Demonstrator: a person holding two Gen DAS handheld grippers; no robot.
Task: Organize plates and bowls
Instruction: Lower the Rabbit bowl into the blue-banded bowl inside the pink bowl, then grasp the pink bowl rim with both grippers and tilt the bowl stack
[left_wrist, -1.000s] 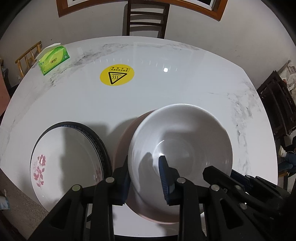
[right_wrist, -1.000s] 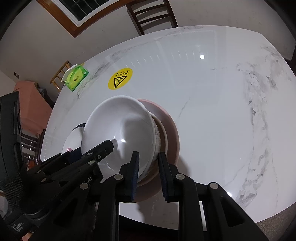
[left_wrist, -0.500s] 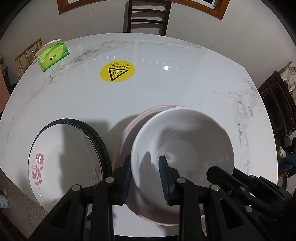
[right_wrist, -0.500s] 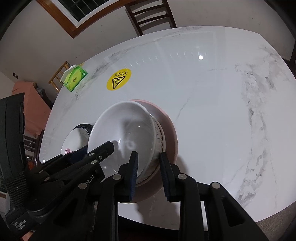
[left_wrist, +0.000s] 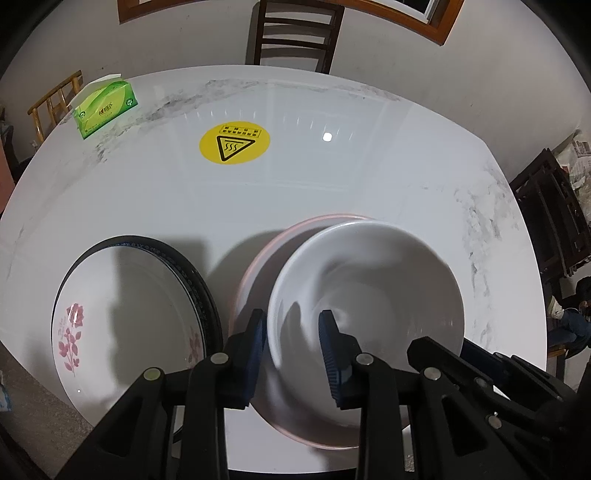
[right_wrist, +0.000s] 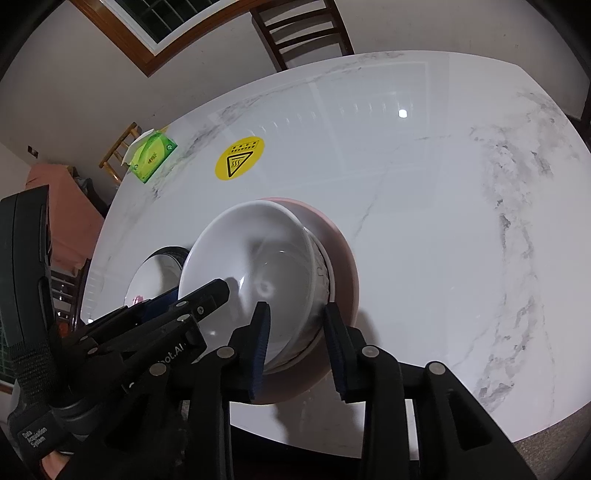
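The white marble-veined desk (left_wrist: 369, 177) fills most of both views, with a dark wooden chair (left_wrist: 293, 35) at its far edge and a yellow round warning sticker (left_wrist: 234, 143) on the far middle of its top. At the near left edge sits a white plate with pink flowers (left_wrist: 122, 325), stacked on a dark-rimmed plate (left_wrist: 199, 291) whose edge shows along its right side. Just right of that stack lies a pink plate (right_wrist: 345, 266), and on it rests a white bowl (left_wrist: 369, 288), sitting toward the plate's right side so that more pink rim shows on the left and near sides.

The left gripper (left_wrist: 291, 350) straddles the bowl's near left rim, one blue pad outside the wall and the other inside. Its jaws are slightly apart; whether the pads press the rim cannot be told.

The right gripper (right_wrist: 297, 339) straddles the bowl's near right rim in the same way. Its jaws are opening, with the bowl's wall between them and a gap showing between the outer pad and the wall. A black glove (right_wrist: 33, 424) shows at the lower left of the right wrist view.

A green tissue box (left_wrist: 105, 109) stands at the far left edge of the desk, well apart from the crockery.
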